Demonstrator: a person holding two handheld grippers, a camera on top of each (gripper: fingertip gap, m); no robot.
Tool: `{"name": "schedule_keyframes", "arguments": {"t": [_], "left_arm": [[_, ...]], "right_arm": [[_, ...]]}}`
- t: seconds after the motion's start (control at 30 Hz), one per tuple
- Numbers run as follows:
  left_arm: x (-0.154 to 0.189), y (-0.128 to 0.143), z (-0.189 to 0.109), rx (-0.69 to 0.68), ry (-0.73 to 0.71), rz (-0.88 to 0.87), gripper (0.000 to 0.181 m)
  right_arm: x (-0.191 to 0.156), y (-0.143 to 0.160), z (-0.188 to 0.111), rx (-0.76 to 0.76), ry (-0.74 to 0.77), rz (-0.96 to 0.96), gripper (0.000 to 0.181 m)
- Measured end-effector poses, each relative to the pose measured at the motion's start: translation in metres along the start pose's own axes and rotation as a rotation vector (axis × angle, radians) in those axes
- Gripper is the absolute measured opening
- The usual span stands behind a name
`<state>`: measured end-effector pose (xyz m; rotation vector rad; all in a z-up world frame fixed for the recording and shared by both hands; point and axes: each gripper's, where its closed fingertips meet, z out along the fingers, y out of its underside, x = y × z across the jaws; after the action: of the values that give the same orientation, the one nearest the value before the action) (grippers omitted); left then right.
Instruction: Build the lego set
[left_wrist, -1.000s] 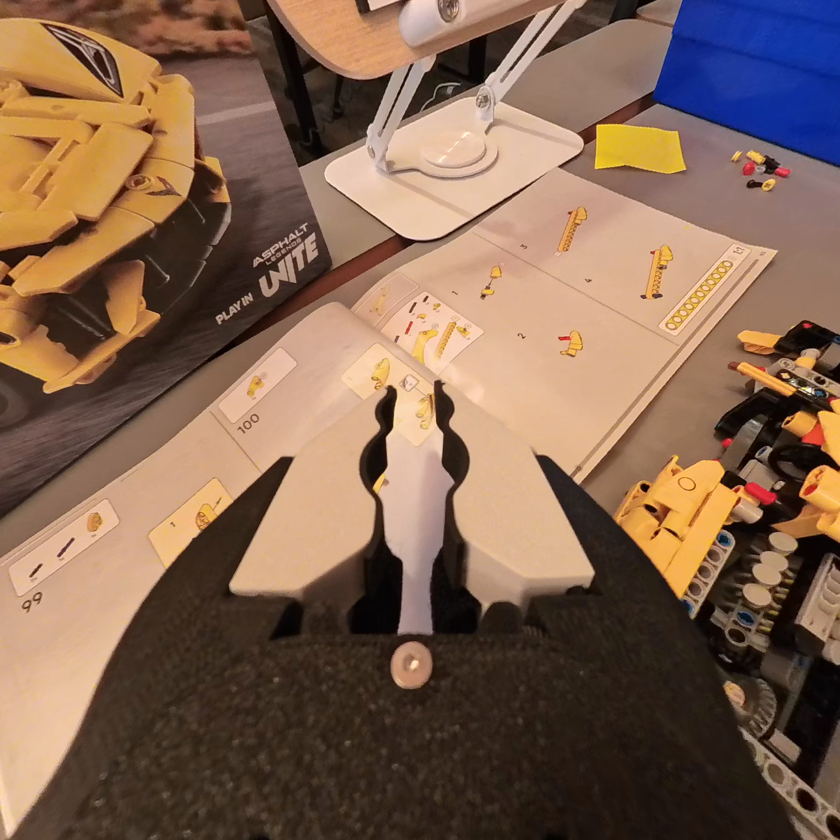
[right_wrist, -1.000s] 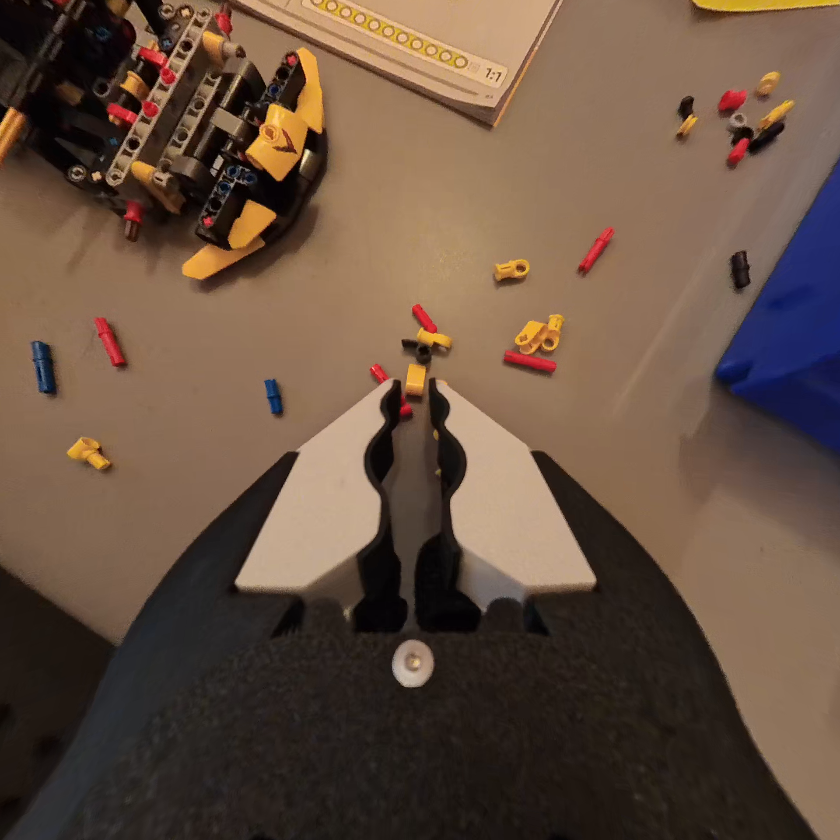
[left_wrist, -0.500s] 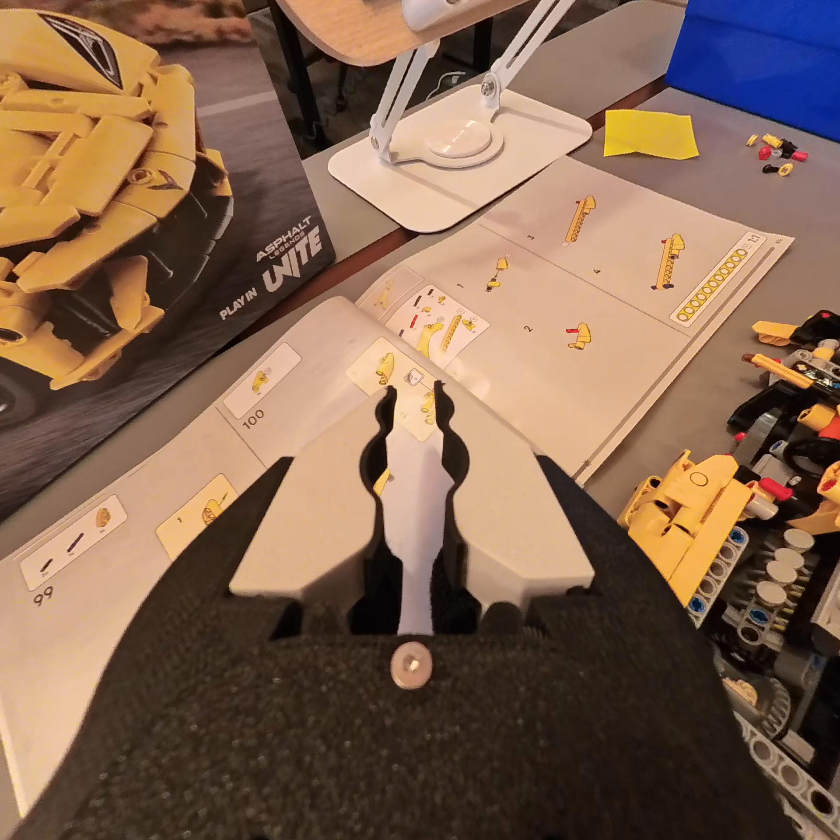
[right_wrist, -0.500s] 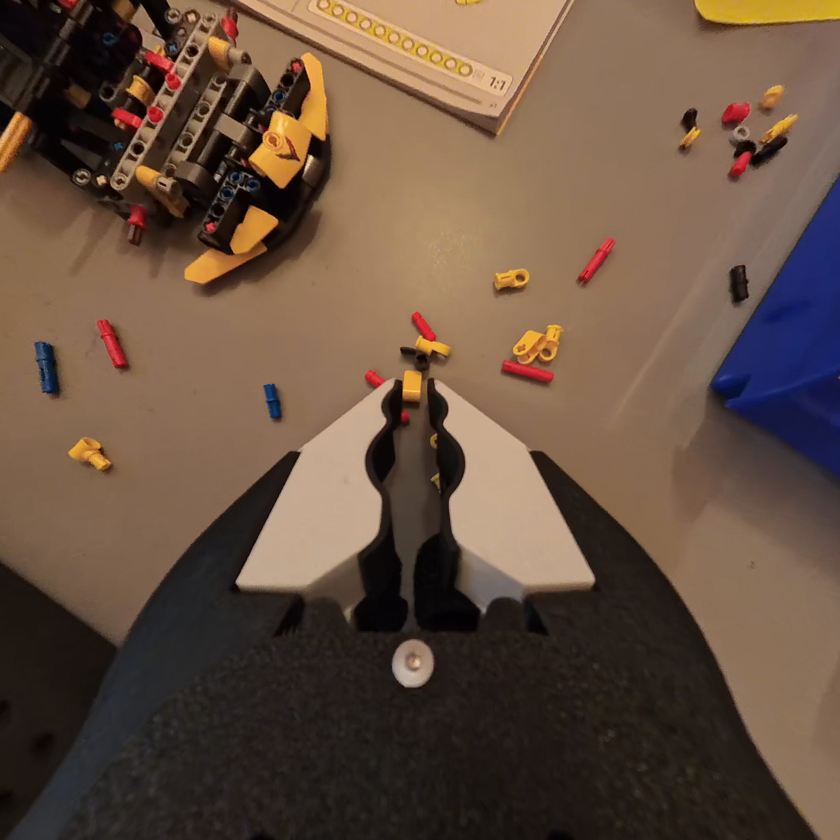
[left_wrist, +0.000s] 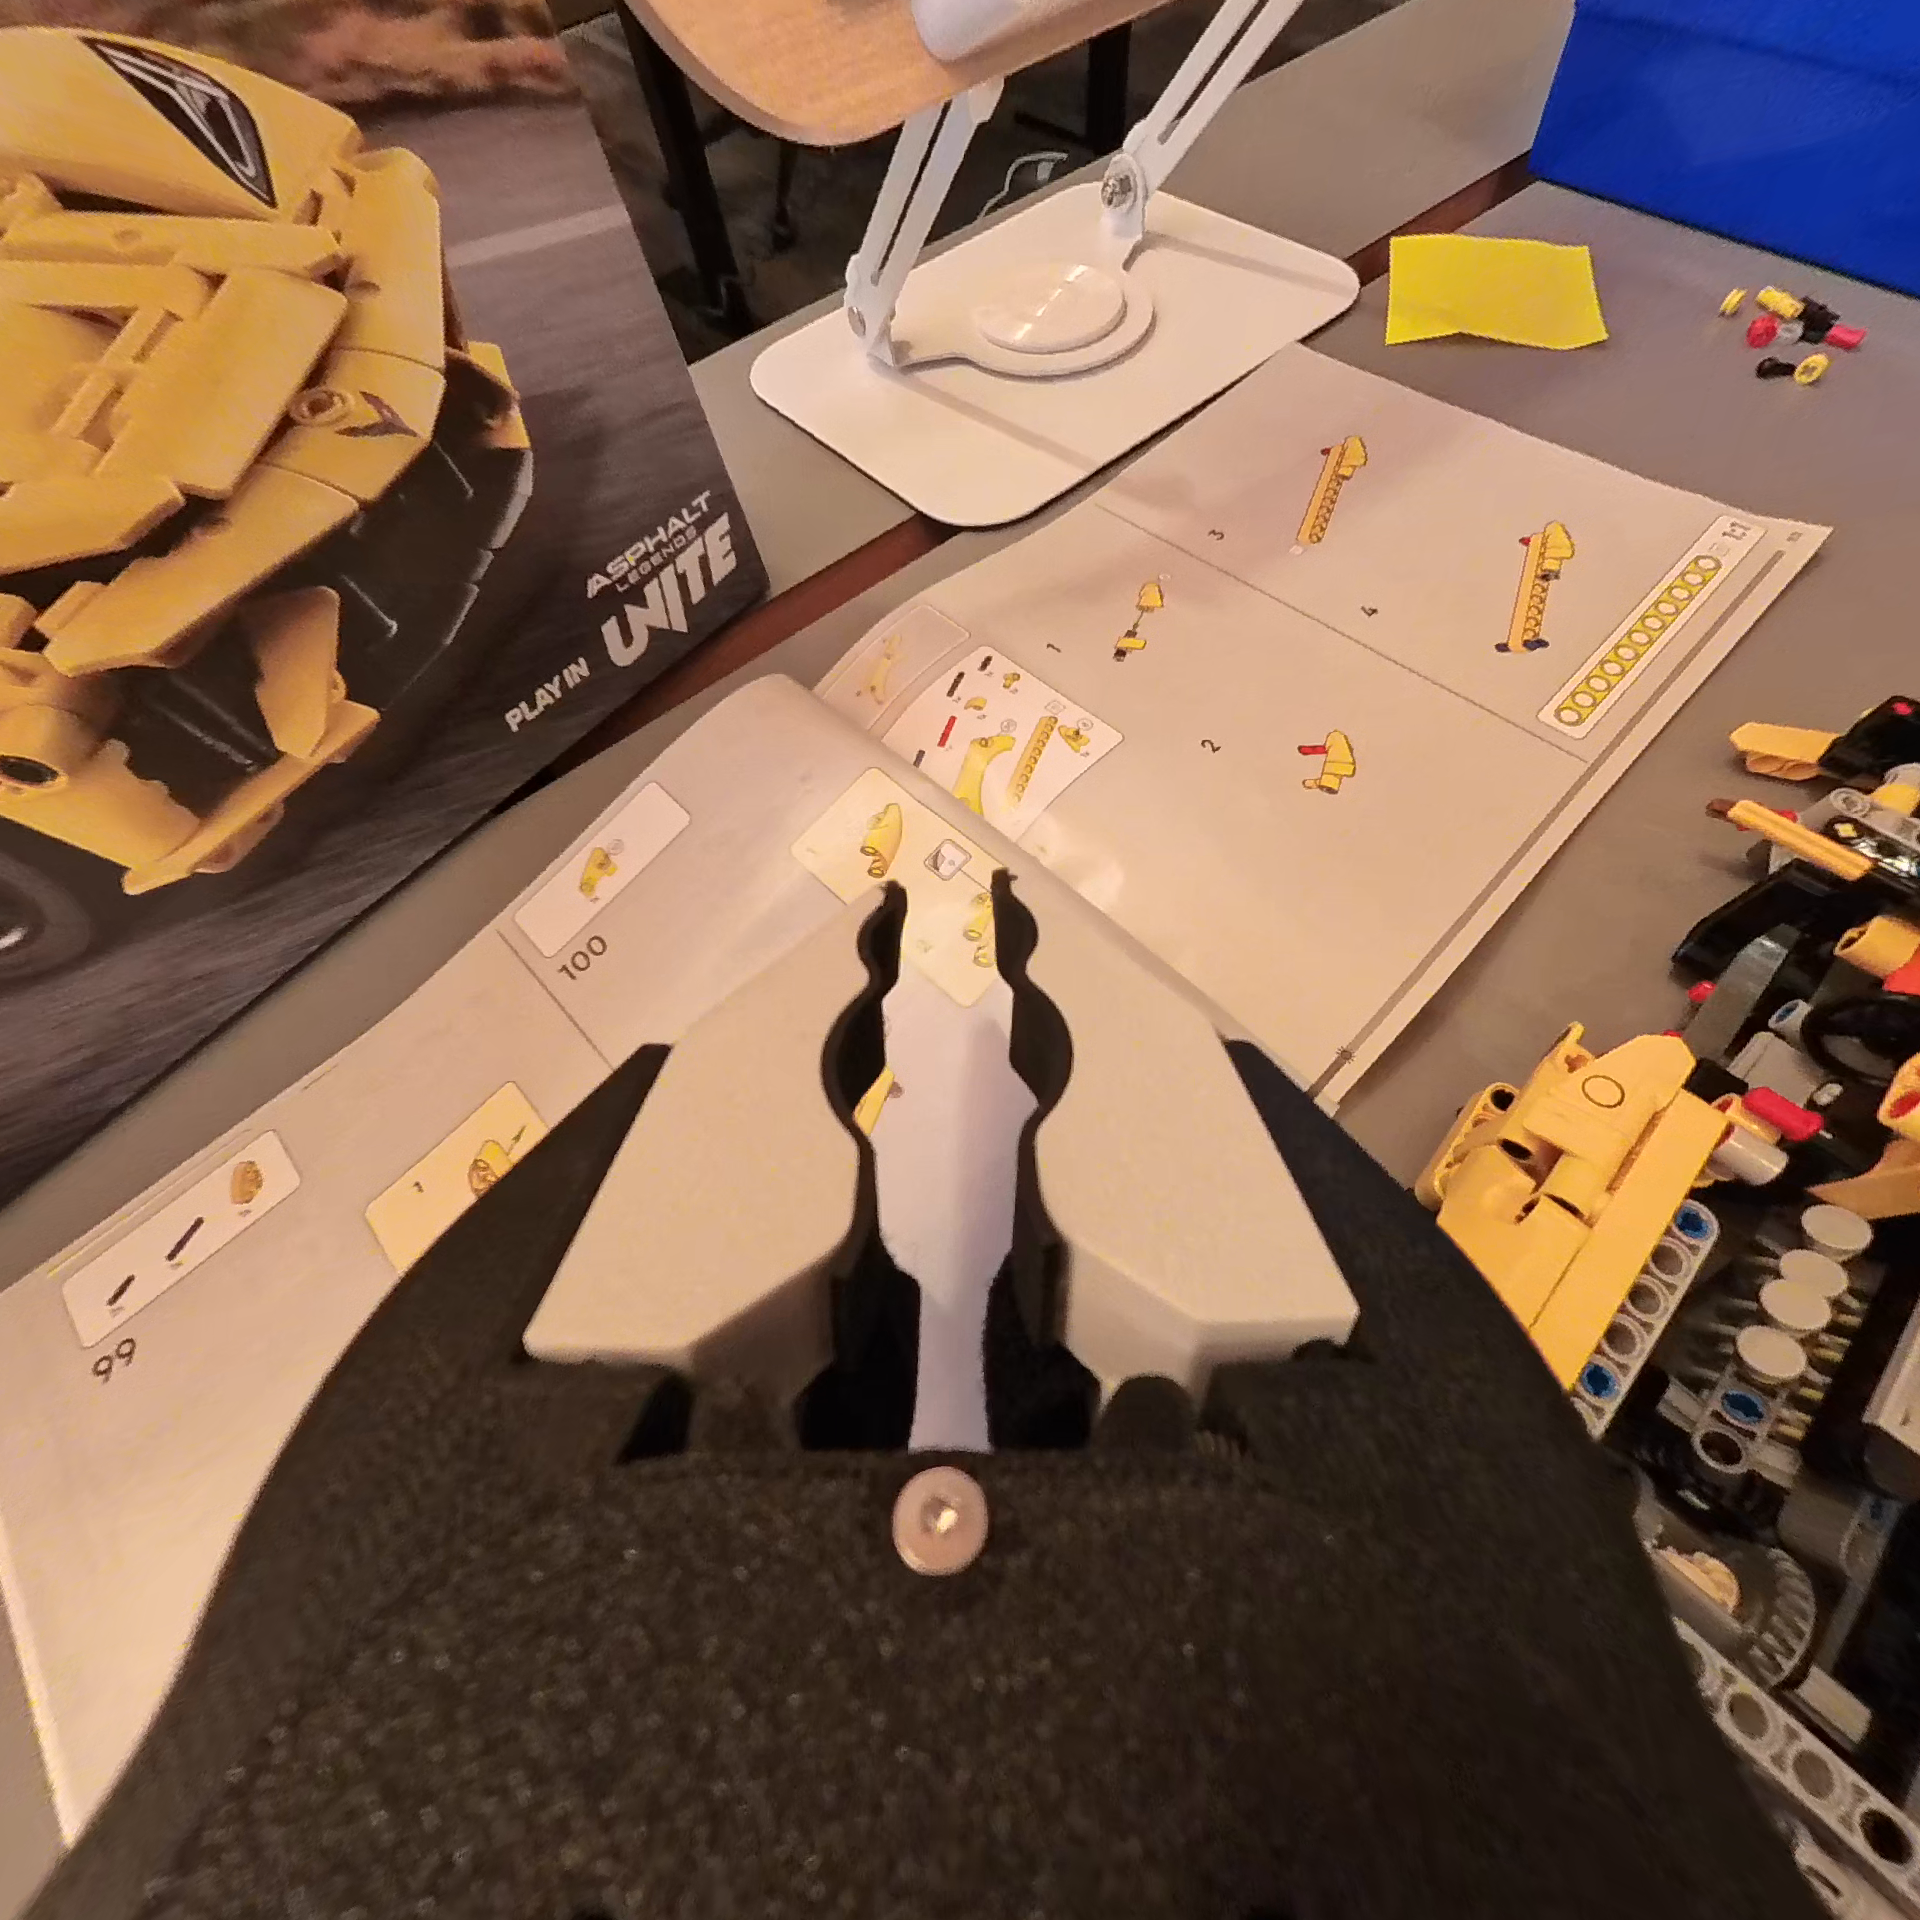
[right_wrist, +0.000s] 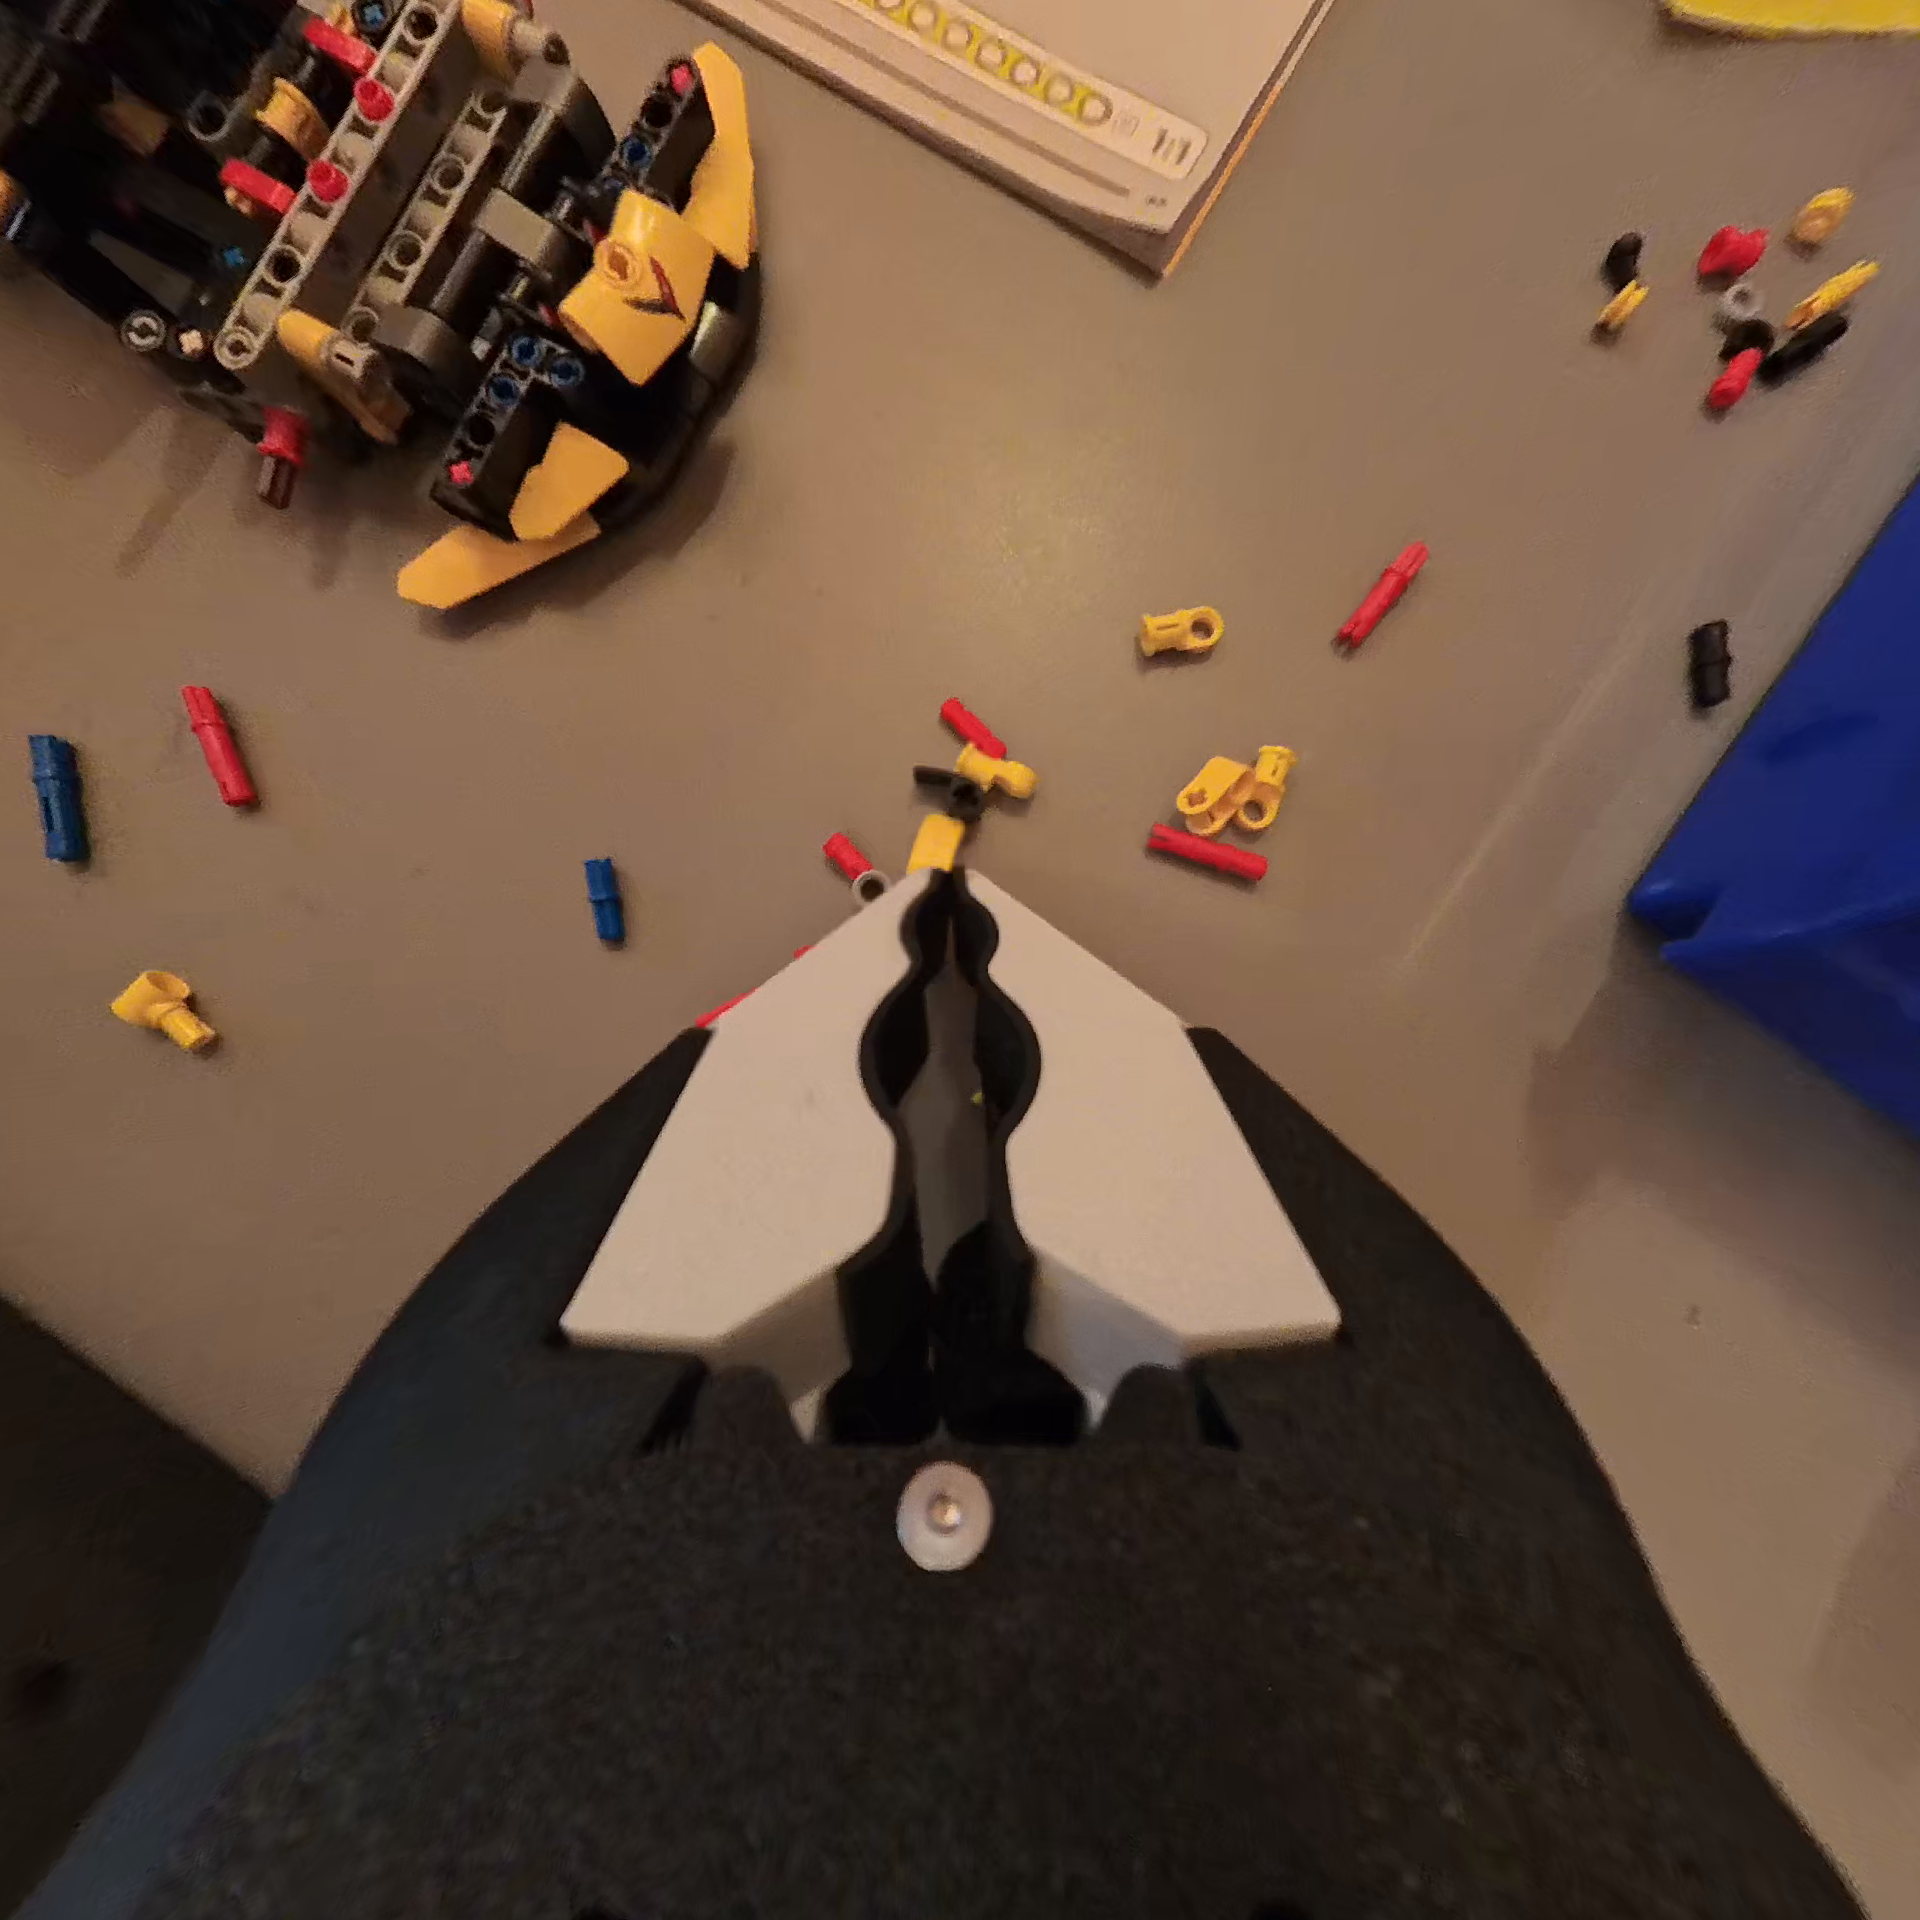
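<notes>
Right gripper (right_wrist: 943, 881) is clenched, tips pinching a small yellow piece (right_wrist: 933, 842) low over the grey bench (right_wrist: 935, 468). Just past it sit a yellow-and-black connector cluster (right_wrist: 977, 779) and a red pin (right_wrist: 848, 854). More loose pins are scattered around, blue (right_wrist: 603, 899) and red (right_wrist: 1205, 854). Half-built yellow-black car (right_wrist: 436, 260) is far left on the bench, well apart from the gripper.

Left gripper (left_wrist: 945, 883) is released, nothing between the jaws, hanging above the open instruction booklet (left_wrist: 1299, 675). Set's box (left_wrist: 260, 468) stands behind the booklet, white stand base (left_wrist: 1049, 343) beside it. Blue bin (right_wrist: 1808, 862) on the right edge.
</notes>
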<state>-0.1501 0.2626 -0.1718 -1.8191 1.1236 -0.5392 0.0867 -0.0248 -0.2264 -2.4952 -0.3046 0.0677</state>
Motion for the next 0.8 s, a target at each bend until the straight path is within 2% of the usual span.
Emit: {"name": "schedule_keyframes", "arguments": {"t": [0.23, 0.37, 0.8], "left_arm": [[0.0, 0.0, 0.0, -0.001, 0.002, -0.002, 0.017], [0.001, 0.0, 0.0, -0.001, 0.004, 0.002, 0.017], [-0.002, -0.001, -0.002, 0.003, -0.004, -0.003, 0.017]], "right_arm": [[0.001, -0.003, -0.006, 0.009, 0.006, 0.007, 0.0], [-0.003, -0.012, -0.011, 0.039, -0.018, 0.035, 0.01], [-0.003, -0.002, 0.006, -0.069, -0.038, 0.027, 0.012]]}}
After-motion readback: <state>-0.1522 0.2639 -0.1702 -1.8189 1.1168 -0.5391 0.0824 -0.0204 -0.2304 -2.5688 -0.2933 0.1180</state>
